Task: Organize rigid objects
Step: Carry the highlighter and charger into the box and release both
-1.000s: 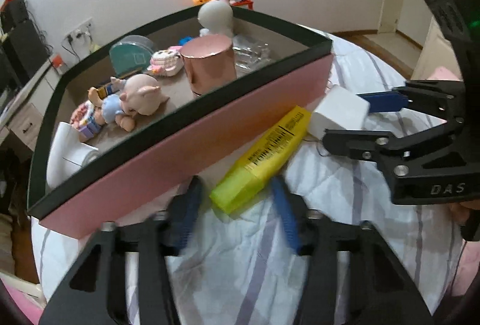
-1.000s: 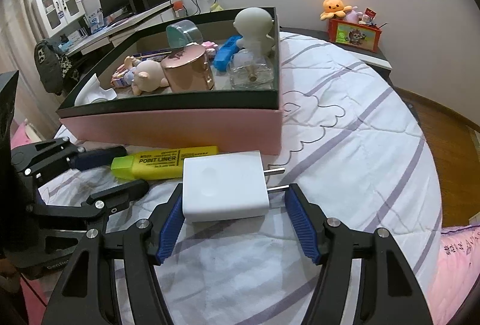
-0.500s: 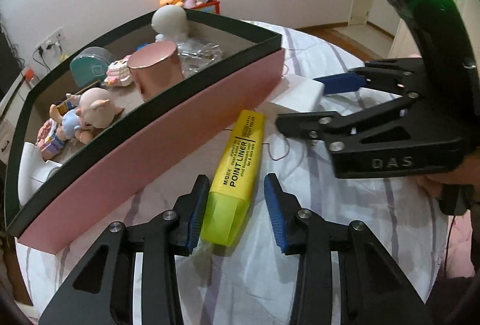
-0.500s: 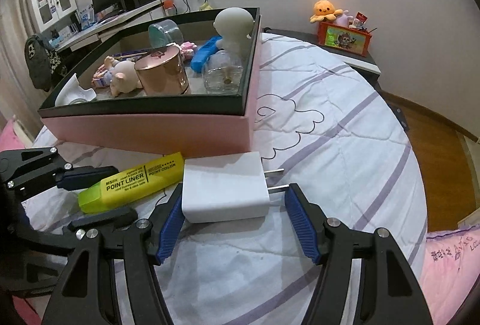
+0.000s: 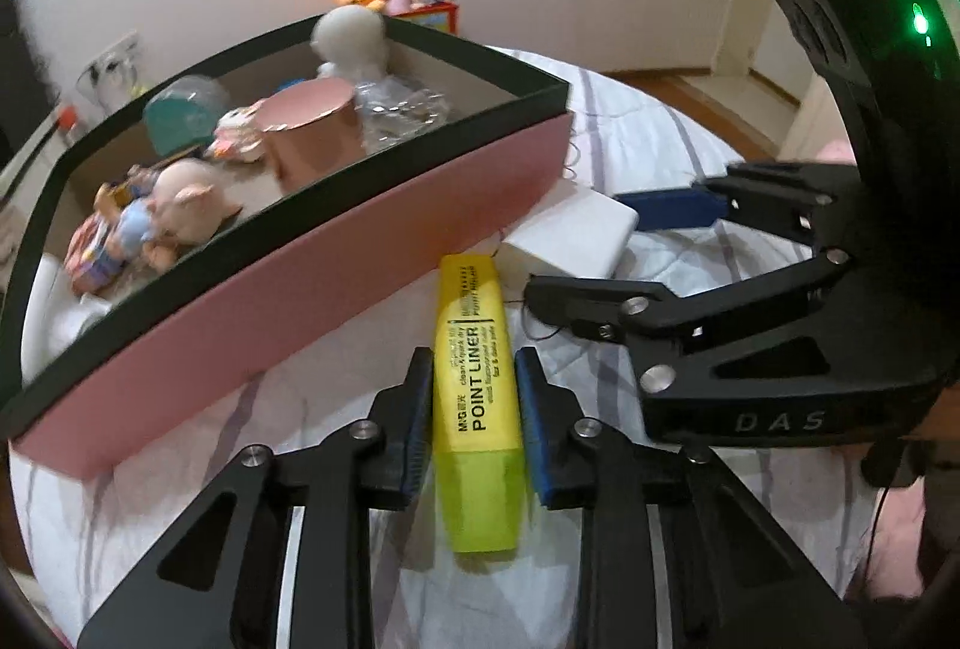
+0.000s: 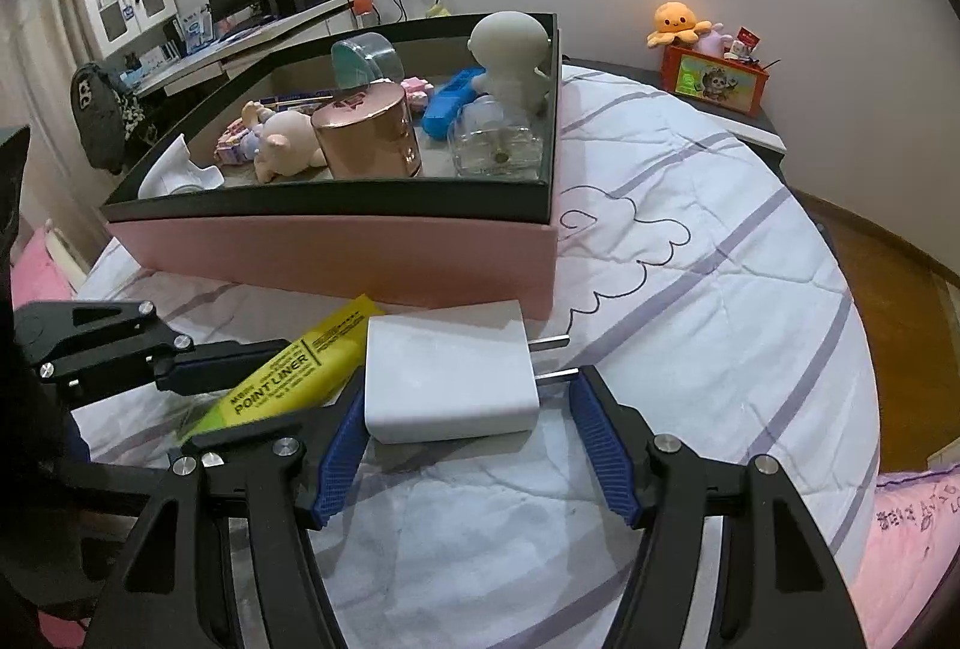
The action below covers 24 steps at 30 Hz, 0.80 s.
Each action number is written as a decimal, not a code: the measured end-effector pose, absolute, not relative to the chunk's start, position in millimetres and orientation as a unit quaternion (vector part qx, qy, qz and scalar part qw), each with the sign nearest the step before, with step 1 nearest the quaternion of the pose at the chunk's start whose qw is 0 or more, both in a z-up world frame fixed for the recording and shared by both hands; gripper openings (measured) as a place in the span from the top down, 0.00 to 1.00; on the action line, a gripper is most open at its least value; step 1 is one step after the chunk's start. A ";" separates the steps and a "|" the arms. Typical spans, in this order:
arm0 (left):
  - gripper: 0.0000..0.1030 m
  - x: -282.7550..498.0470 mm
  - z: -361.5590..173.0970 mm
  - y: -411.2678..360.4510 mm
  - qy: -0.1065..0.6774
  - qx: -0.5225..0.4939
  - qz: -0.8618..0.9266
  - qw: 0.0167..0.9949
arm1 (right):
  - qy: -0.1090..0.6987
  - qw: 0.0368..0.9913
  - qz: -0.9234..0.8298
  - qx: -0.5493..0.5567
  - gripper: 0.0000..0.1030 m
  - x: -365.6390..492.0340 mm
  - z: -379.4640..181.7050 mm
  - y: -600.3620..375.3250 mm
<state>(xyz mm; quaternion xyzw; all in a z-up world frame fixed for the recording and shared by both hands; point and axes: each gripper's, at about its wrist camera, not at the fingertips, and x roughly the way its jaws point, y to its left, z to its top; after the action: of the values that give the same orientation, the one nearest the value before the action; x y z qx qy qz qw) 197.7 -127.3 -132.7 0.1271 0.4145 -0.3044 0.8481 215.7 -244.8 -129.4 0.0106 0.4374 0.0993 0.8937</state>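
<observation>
A yellow highlighter (image 5: pixel 477 397) marked POINT LINER lies on the quilt beside the pink box (image 5: pixel 312 283). My left gripper (image 5: pixel 474 397) is shut on its body, both blue pads touching it. The highlighter also shows in the right wrist view (image 6: pixel 288 379) between the left gripper's fingers (image 6: pixel 204 358). A white charger plug (image 6: pixel 450 379) lies on the quilt with its prongs pointing right. My right gripper (image 6: pixel 468 445) is open around the plug, its pads apart from the plug's sides. In the left wrist view the plug (image 5: pixel 576 235) sits between the right gripper's fingers (image 5: pixel 666 208).
The black-rimmed pink box (image 6: pixel 336 253) holds several items: a rose-gold cylinder (image 6: pixel 369 139), a pig figure (image 6: pixel 282 148), a white doll (image 6: pixel 510 61), a clear bottle (image 6: pixel 495 145) and a blue item (image 6: pixel 450 100). A nightstand with toys (image 6: pixel 714 73) stands at the back right.
My left gripper has moved forward along the highlighter and closed on it. The right gripper has stayed open around the plug, with the box now nearer.
</observation>
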 end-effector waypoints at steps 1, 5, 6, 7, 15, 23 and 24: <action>0.74 195.7 -132.0 -123.1 0.414 0.116 -0.301 0.851 | 0.437 0.894 0.101 0.016 0.35 213.8 -128.7 -245.5; 0.74 184.6 -128.5 -110.3 0.412 0.104 -0.287 0.858 | 0.436 0.893 0.105 0.025 0.35 209.7 -126.0 -245.2; 0.74 182.2 -127.5 -107.0 0.411 0.104 -0.284 0.860 | 0.435 0.894 0.106 0.027 0.35 208.0 -124.4 -244.5; 0.74 179.9 -126.4 -104.0 0.410 0.104 -0.281 0.861 | 0.434 0.894 0.109 0.029 0.35 206.7 -122.5 -243.6; 0.74 168.2 -105.4 -68.8 0.393 0.086 -0.249 0.881 | 0.411 0.903 0.125 0.030 0.35 194.1 -96.1 -231.3; 0.74 168.0 -70.4 -43.2 0.351 0.077 -0.221 0.907 | 0.371 0.917 0.144 0.018 0.35 188.8 -58.3 -215.0; 0.74 169.8 -63.9 -39.2 0.344 0.075 -0.217 0.911 | 0.366 0.919 0.146 0.014 0.35 188.6 -53.1 -211.9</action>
<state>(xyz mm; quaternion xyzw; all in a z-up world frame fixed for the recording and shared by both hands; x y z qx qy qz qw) 169.8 -39.2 -63.9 0.0752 0.3437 -0.2166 0.9106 188.6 -211.9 -53.1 0.0145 0.3656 0.1459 0.9192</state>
